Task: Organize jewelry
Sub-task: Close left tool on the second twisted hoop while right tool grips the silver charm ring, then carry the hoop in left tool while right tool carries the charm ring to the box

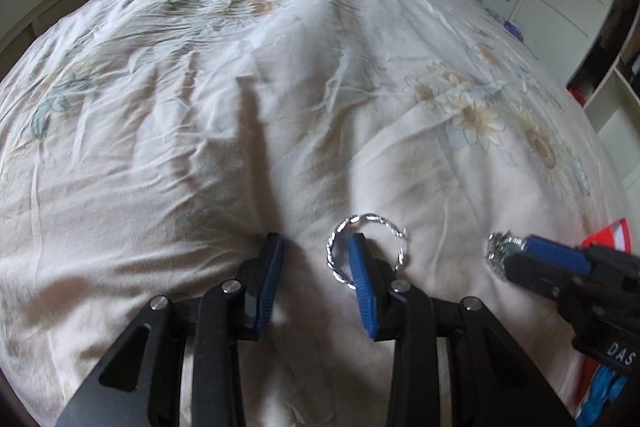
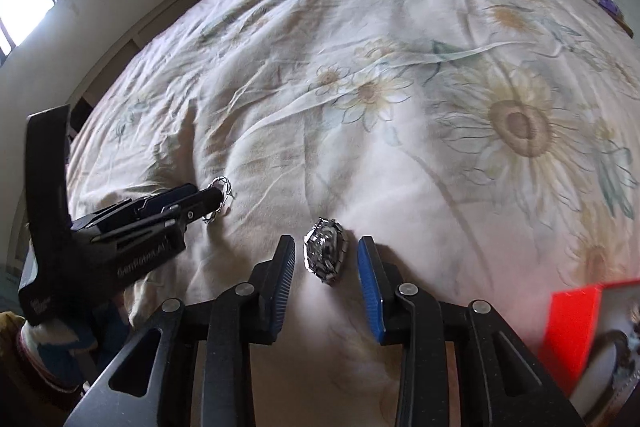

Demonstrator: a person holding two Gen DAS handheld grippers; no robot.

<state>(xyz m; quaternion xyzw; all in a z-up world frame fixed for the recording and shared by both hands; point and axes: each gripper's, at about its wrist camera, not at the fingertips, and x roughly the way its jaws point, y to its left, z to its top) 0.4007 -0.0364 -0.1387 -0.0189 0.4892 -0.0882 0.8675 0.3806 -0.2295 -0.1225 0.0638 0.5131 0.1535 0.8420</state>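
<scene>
Left claw [image 1: 316, 247] gapes, one finger through a twisted silver hoop [image 1: 366, 247]; right claw [image 2: 326, 259] open astride a sparkly ring [image 2: 324, 255].

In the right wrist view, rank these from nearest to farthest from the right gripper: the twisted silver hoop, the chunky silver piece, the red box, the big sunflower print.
1. Chunky silver piece: between the right gripper fingers, untouched.
2. Red box: lower right edge.
3. Twisted silver hoop: left, at the left gripper.
4. Big sunflower print: farther up the bedspread, right.
Two and three are close to call.
</scene>
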